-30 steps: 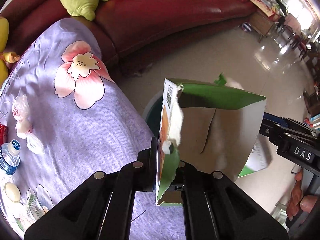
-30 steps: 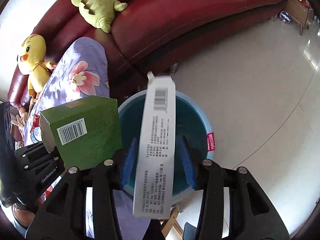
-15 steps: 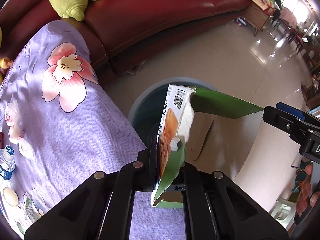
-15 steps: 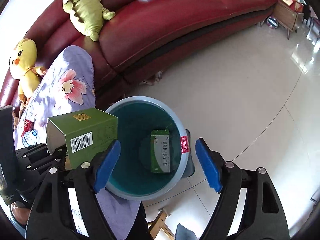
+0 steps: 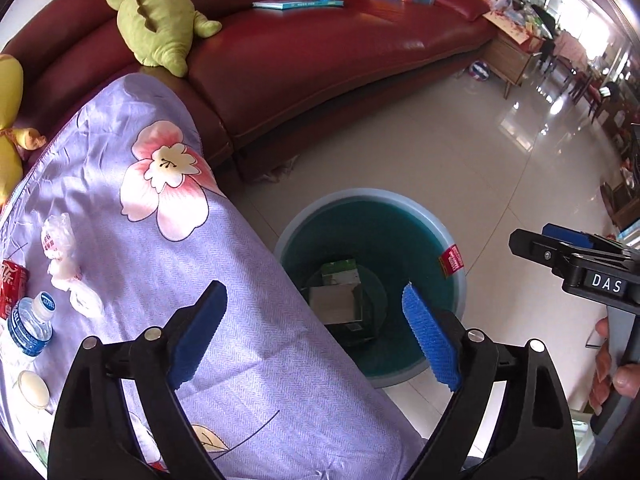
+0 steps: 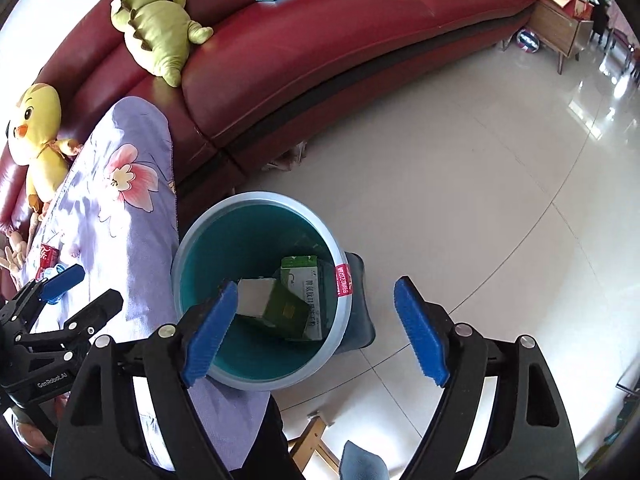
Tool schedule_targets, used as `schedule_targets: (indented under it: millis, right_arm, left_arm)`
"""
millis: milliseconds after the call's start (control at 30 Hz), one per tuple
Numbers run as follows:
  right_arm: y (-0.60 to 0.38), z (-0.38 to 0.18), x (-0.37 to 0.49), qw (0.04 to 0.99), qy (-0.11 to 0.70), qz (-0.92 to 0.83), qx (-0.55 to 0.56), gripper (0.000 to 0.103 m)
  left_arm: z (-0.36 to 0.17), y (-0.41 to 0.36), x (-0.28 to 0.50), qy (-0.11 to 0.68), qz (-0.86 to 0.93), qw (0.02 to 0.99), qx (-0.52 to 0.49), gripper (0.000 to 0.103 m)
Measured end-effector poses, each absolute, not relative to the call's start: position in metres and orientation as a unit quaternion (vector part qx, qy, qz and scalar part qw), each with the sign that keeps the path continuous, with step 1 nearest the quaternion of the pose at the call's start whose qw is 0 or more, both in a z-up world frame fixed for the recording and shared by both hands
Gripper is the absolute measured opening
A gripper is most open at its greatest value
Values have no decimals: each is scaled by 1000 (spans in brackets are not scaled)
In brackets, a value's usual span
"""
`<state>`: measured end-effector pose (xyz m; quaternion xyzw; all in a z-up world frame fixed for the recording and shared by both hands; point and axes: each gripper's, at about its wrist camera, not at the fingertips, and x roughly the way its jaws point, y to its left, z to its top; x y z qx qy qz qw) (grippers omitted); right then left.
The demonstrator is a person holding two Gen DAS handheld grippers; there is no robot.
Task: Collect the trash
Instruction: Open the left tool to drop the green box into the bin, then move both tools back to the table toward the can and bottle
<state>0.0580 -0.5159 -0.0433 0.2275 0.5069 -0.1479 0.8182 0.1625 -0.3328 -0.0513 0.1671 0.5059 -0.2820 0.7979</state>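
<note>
Left wrist view: the left tool (image 5: 314, 330) stands wide with nothing between its pads; its jaws have just been opening. Below it the bin (image 5: 456, 296) sits on the floor beside the cloth-covered surface (image 5: 132, 240), and boxes (image 5: 340, 300) lie at its bottom. So this drop looks done. Trash still waits on the surface: a water bottle (image 5: 30, 326), a red can (image 5: 12, 288) and crumpled wrappers (image 5: 60, 252). The right tool shows at the frame's right edge, gripped by a hand (image 5: 618, 364).

Right wrist view: the right tool (image 6: 316, 328) also gapes wide and empty, its jaws having just opened further. It hangs over the bin (image 6: 192, 248), where a green box (image 6: 280, 312) lies partly across a white-and-green box (image 6: 306, 280). Two pieces are binned; judging by the surface, several trips remain.
</note>
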Motion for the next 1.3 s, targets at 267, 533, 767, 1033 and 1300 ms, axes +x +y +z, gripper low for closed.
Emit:
schedule_targets:
  millis: [267, 533, 767, 1033, 1300]
  right_arm:
    - [-485, -31, 60, 822, 519, -127, 197, 84]
    - [-436, -22, 71, 826, 529, -99, 166, 84]
    - [-370, -13, 97, 832, 542, -53, 109, 84]
    - [-276, -15, 135, 821, 570, 21, 28, 84]
    - [-190, -18, 172, 805, 582, 89, -67, 84]
  left_arm:
    - [-44, -294, 157, 513, -265, 803, 146, 95]
    - [-36, -232, 154, 513, -237, 816, 123, 95]
    - [-30, -163, 159, 508, -204, 829, 113, 95]
    - [-35, -78, 171, 518, -163, 835, 91, 96]
    - [-48, 20, 184, 532, -122, 835, 70, 96]
